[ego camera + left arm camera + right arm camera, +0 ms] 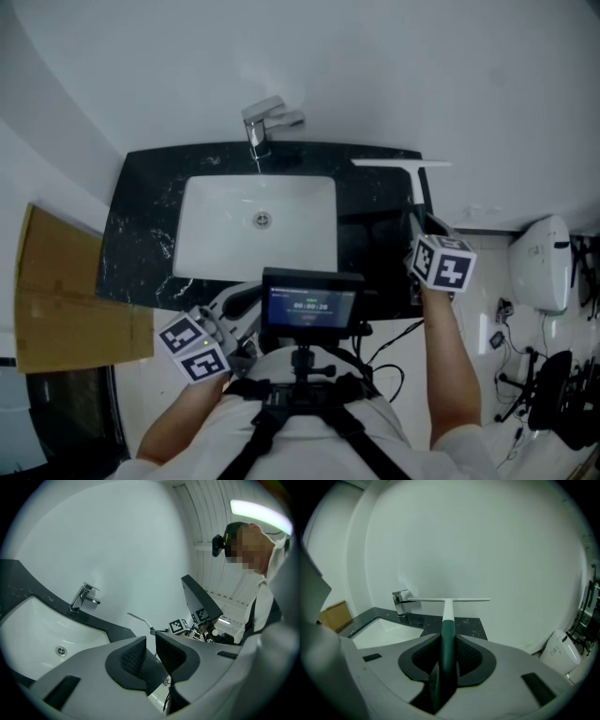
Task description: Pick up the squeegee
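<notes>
The right gripper (448, 644) is clamping the squeegee (448, 616) by its green handle, holding the white blade above the black counter (469, 627) beside the sink (384, 631). The left gripper (150, 645) is waiting empty, jaws slightly parted.

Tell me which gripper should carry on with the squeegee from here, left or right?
Right. The right gripper is shut on the squeegee by its dark handle, blade out ahead. The left gripper sits short of the sink, jaws apart and empty.
</notes>
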{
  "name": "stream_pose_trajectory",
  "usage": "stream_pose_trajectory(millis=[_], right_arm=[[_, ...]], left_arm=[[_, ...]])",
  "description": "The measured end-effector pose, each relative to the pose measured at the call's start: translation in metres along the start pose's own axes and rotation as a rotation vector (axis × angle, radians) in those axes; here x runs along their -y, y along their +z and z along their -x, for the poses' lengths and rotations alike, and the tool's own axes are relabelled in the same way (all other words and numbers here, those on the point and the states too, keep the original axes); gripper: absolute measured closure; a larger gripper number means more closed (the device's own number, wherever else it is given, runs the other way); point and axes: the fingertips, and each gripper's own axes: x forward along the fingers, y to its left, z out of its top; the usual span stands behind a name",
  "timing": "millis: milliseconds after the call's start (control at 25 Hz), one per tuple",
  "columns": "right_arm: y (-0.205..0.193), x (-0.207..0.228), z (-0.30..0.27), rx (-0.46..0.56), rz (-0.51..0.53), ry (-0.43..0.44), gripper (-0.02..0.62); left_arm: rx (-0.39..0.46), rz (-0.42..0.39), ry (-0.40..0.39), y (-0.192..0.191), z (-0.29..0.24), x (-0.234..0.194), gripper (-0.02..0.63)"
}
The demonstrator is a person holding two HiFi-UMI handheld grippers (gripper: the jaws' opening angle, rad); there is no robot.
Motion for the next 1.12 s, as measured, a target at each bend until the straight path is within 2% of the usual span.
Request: stream_pose_trajectory(millis=[1120], right_arm=[[0.023,0.017,0.03,-0.01,-0.015,-0.03,0.509]], left_arm=[[-0.036,0.016,-0.034,0.002,-0.003,-0.007,0.549]])
